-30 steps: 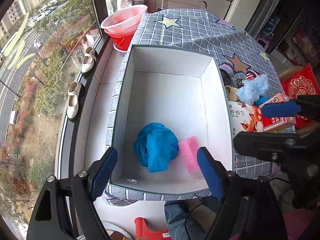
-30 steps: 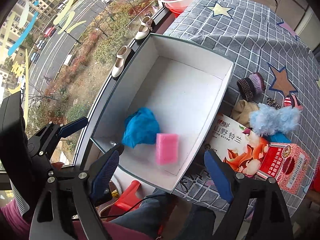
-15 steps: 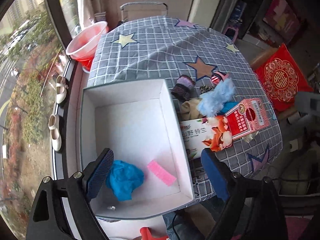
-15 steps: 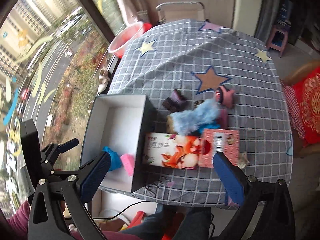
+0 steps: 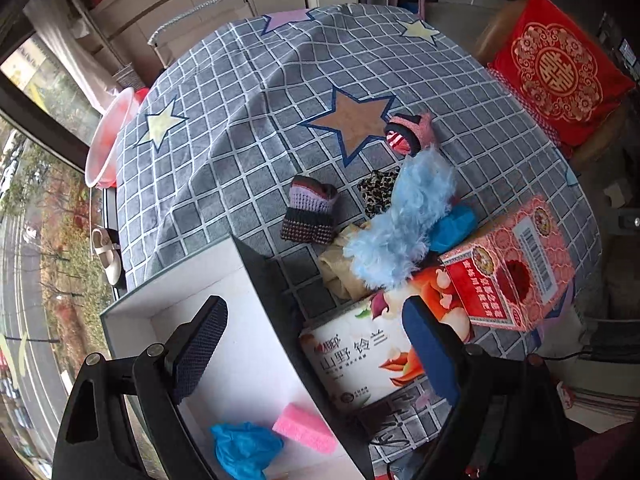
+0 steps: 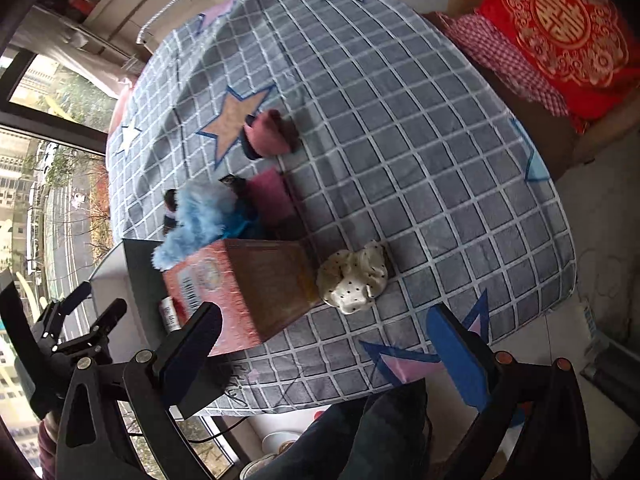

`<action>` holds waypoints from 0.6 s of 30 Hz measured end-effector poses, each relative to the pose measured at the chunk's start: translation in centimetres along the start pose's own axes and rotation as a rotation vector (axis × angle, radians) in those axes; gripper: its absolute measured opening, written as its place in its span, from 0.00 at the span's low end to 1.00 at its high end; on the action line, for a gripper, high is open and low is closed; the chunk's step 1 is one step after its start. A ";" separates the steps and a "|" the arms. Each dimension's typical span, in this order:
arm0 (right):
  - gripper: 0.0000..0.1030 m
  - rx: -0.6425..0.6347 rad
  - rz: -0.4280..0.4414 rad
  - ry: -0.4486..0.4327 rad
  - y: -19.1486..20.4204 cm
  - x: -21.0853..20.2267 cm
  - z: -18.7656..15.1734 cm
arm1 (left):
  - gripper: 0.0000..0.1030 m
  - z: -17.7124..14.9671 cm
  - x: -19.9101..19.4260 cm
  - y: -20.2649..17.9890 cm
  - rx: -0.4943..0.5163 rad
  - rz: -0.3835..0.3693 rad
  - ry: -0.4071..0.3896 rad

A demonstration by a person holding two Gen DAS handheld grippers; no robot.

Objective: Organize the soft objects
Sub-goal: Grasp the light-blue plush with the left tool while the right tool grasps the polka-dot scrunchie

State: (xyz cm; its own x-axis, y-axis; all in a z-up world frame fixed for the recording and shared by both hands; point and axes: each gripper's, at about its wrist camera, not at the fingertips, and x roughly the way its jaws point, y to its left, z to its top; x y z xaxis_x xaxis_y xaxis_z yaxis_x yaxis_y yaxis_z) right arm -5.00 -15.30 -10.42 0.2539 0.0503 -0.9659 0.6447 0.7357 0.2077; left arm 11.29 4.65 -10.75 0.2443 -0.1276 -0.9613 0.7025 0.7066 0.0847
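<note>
Box (image 5: 256, 276) cut off at the bottom edge of the left view, far wall partly hidden behind the left claw (image 5: 316, 344); in the right view only a dark corner (image 6: 140, 272) showing behind the red carton (image 6: 248, 288). Blue cloth (image 5: 244, 450) and pink sponge (image 5: 305, 432) lying in the box near its front, touching or nearly so — hard to tell. Beige piece (image 5: 340, 272) mostly buried under the blue fluff (image 5: 404, 224); leopard scrap (image 5: 376, 196) half covered too. Striped knit (image 5: 310, 212) beside the box's far corner, pink knit (image 5: 408, 136) farther out by the brown star. Tissue pack (image 5: 360, 364) against the box's side, red carton (image 5: 512, 272) leaning on it. Dotted cream scrunchie (image 6: 354, 280) just beside the carton on the checked cloth (image 6: 440, 168). Red cushion (image 5: 556, 76) off to the side. Left claw wide open, nothing between the pads. Right claw (image 6: 324, 348) spread wide after just opening further — empty, above the table edge.
</note>
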 end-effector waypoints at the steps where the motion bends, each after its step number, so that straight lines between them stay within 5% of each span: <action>1: 1.00 -0.004 -0.018 0.011 -0.6 0.9 0.1 | 0.89 0.7 0.8 -0.2 0.010 -0.002 0.015; 9: 1.00 -0.349 -0.136 0.089 -1.6 6.4 -1.0 | 0.89 4.3 5.8 -1.5 0.045 -0.092 0.109; 18: 1.00 -0.755 -0.133 0.069 0.9 11.0 -2.8 | 0.89 6.0 8.8 -3.2 0.105 -0.219 0.186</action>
State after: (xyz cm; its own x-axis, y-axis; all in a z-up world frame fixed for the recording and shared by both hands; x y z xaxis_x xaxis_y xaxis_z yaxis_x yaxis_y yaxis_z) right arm -3.70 -12.23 -21.26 0.1470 -0.0465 -0.9880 -0.0069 0.9988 -0.0481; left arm 15.20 -2.91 -17.86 -0.0408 -0.1326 -0.9903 0.7924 0.5995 -0.1129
